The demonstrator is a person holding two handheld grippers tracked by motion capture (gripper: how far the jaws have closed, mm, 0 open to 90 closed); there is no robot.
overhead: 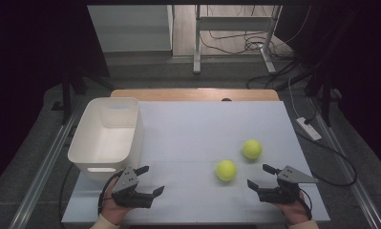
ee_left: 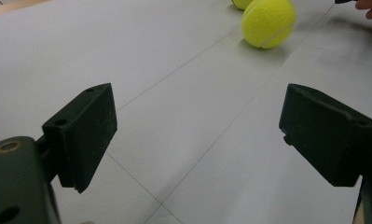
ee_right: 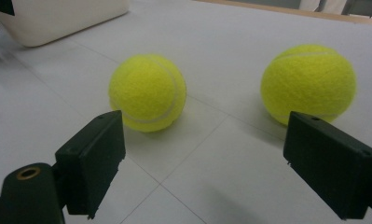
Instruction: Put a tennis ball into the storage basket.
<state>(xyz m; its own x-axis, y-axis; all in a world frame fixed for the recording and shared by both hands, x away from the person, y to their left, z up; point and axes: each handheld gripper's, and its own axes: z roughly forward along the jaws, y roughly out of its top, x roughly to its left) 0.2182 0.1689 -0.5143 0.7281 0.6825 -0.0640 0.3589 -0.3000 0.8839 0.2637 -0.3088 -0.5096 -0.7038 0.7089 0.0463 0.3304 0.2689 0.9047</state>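
Resting apart: tennis balls (overhead: pixel 226 170), hand-held grippers (overhead: pixel 263 177).

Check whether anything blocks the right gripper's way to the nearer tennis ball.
Nothing visible does. The right gripper, jaws open, faces the nearer ball across bare table. The other ball sits off to the side, apart from it.

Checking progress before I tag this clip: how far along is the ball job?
Nothing done: the white bin looks empty. Both tennis balls, near and far, sit on the table. In hand: nothing; left gripper and right gripper are open, right facing the balls. Left: probably everything.
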